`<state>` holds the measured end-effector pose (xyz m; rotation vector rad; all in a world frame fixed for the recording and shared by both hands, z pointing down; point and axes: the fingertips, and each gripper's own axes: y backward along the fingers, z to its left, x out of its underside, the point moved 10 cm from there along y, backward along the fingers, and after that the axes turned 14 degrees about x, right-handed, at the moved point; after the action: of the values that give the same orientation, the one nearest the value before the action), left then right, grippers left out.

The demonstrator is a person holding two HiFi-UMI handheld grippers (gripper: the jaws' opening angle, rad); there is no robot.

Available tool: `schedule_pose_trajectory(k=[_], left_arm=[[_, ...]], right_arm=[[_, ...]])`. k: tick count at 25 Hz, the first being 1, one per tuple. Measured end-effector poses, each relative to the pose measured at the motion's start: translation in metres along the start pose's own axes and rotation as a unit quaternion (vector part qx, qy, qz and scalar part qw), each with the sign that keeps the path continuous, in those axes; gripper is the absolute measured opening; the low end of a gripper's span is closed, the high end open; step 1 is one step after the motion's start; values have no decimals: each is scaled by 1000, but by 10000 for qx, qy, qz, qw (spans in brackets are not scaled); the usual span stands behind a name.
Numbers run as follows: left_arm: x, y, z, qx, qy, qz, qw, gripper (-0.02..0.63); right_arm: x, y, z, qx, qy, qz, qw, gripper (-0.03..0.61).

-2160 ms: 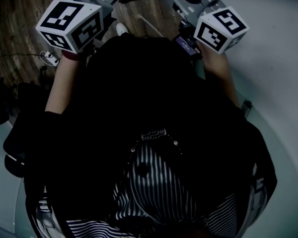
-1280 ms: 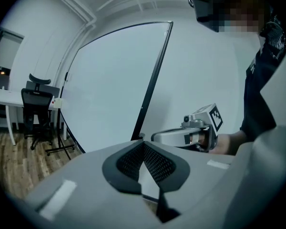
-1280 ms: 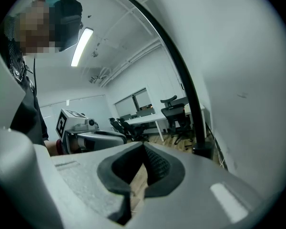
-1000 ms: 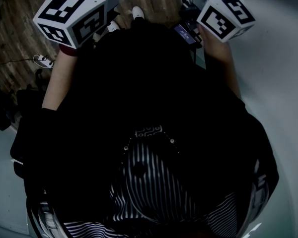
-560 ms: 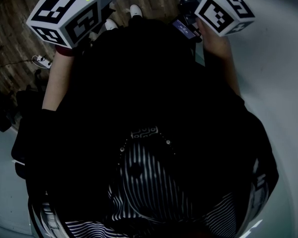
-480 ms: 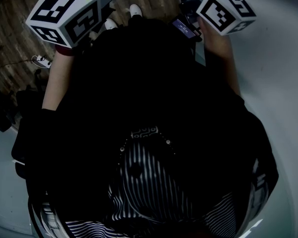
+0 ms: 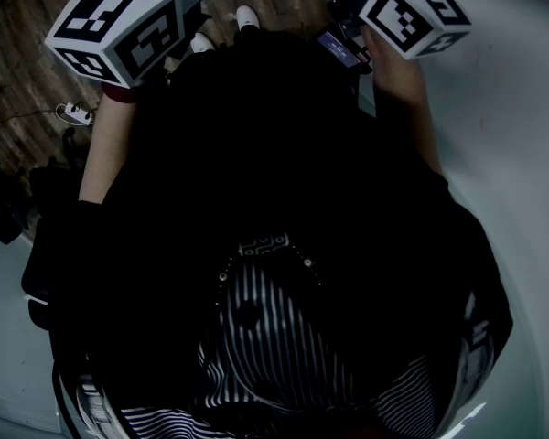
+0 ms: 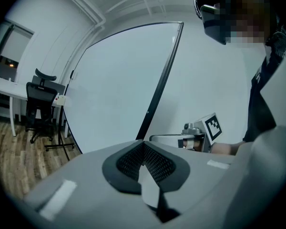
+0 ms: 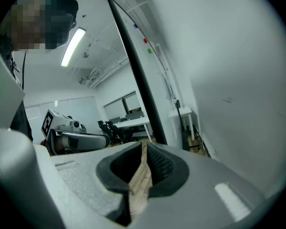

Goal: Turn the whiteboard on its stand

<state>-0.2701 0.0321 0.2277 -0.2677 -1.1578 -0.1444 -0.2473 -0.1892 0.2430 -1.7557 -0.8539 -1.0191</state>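
The whiteboard fills the left gripper view, and its black frame edge runs down to just behind my left gripper. That gripper's fingertips meet, and I cannot tell whether they touch the frame. In the right gripper view the same board stands close on the right, its frame just ahead of my right gripper. Its jaws have just been opening: a narrow gap shows floor, with nothing between them. In the head view only the marker cubes show, left and right.
A black office chair and a desk stand left of the board on the wood floor. Red and green magnets sit on the board. Desks and chairs stand farther back. The person's dark top fills the head view.
In the head view both marker cubes have drifted toward the top edge. The left cube has also shifted slightly left.
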Motion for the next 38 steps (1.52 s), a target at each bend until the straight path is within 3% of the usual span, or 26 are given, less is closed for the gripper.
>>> schedule_pose_trajectory(k=[6, 13, 21, 34, 38], left_arm=[[8, -8, -1, -55, 39, 5, 10000, 3], [20, -21, -5, -53, 140, -60, 9999, 3], [4, -12, 0, -407, 172, -95, 9990, 3], [5, -9, 20, -989, 72, -290, 9946, 3], [-32, 3, 33, -1165, 35, -406, 9924, 3]], right_arm=[[5, -1, -13, -127, -130, -97, 9998, 83], [12, -5, -28, 83, -132, -137, 9998, 154], [-14, -32, -24, 162, 84, -58, 9998, 236], [-18, -82, -31, -205, 573, 107, 9981, 261], [-59, -104, -9, -405, 843, -10, 9956, 261]])
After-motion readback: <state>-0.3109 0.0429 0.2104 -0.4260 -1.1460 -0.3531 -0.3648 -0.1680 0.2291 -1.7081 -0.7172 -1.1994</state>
